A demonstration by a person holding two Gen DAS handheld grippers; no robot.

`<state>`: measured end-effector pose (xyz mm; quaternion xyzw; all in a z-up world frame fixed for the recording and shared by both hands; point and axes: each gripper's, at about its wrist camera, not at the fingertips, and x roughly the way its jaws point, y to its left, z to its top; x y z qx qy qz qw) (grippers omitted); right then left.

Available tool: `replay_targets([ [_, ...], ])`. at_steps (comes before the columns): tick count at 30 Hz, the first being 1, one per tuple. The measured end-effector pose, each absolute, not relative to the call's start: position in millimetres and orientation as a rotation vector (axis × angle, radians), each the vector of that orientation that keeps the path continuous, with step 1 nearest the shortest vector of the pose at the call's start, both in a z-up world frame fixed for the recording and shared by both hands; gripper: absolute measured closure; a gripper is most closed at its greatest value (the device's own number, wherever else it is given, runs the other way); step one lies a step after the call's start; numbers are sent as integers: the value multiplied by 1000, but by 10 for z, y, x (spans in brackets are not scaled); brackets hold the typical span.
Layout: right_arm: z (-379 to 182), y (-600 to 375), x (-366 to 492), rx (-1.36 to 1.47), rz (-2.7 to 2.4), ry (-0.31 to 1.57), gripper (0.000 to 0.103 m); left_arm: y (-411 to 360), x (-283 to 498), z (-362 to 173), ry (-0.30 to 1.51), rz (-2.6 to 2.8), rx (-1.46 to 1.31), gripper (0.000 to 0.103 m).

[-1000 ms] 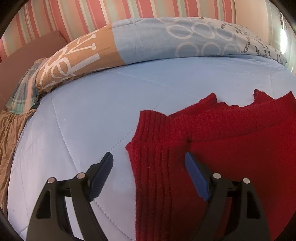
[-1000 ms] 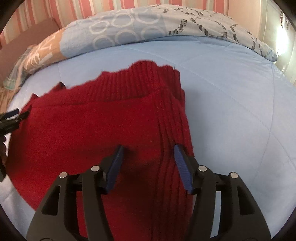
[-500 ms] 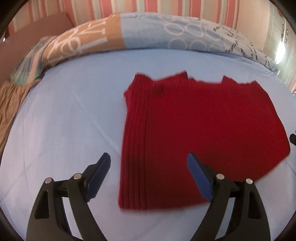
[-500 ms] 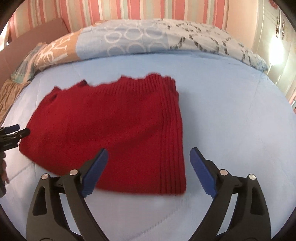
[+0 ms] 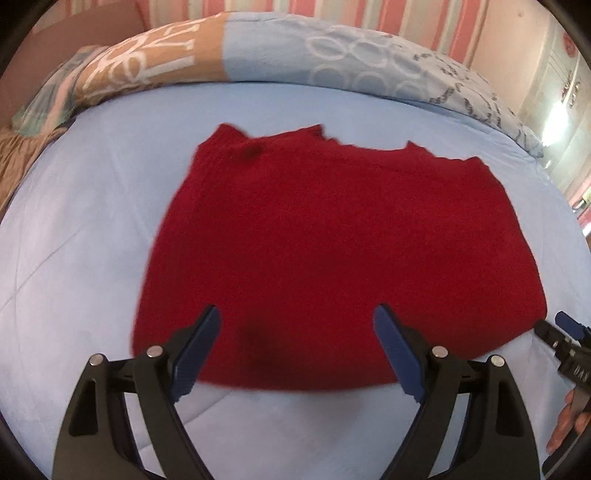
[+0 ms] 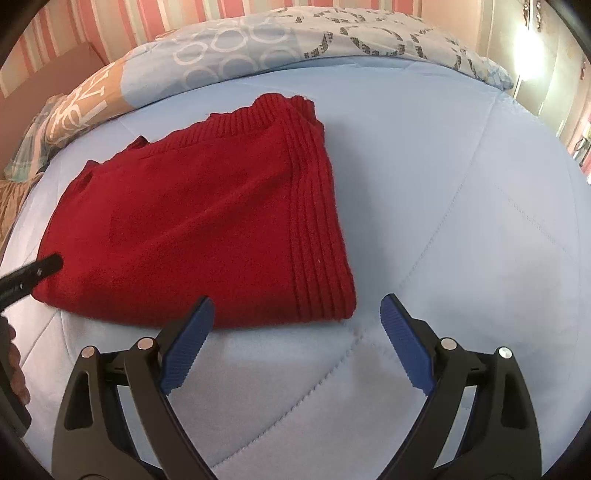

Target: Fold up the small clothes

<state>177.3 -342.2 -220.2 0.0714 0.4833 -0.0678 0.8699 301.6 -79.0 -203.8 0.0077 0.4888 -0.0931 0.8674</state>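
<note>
A red knitted sweater (image 5: 332, 251) lies folded flat on the light blue bed (image 5: 92, 206). It also shows in the right wrist view (image 6: 199, 229), with its ribbed edge on the right. My left gripper (image 5: 297, 343) is open and empty, above the sweater's near edge. My right gripper (image 6: 297, 328) is open and empty, just in front of the sweater's near right corner. The right gripper's tip (image 5: 561, 332) shows at the right edge of the left wrist view. The left gripper's tip (image 6: 33, 273) shows at the left edge of the right wrist view.
A patterned blue and tan duvet (image 5: 258, 48) lies rolled along the far side of the bed, also in the right wrist view (image 6: 258, 44). A striped pink wall (image 6: 147, 18) stands behind. Brown fabric (image 5: 14, 158) hangs at the far left.
Both grippers have pulled back from the sweater and risen, and the right one has opened wider. The sweater now lies flat and free on the bed.
</note>
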Motion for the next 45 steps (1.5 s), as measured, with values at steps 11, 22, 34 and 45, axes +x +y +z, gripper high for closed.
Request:
replay_targets([
  [11,-2213,-3457,1828,143,-142,1005,11,-1192,3165,-2017,1034,-206,92,17],
  [22,-2258,-3537,1720,221,-113,1048,10,-1289,3140,-2053,1060,-209,101,17],
  [34,-2405,-3513,1760,344,-3,1082,10,-1382,3075,-2132,1078,-232,142,17],
  [45,-2540,-3706,2064,483,-13,1053,11,-1419,3077,-2222,1099,-233,163,17],
])
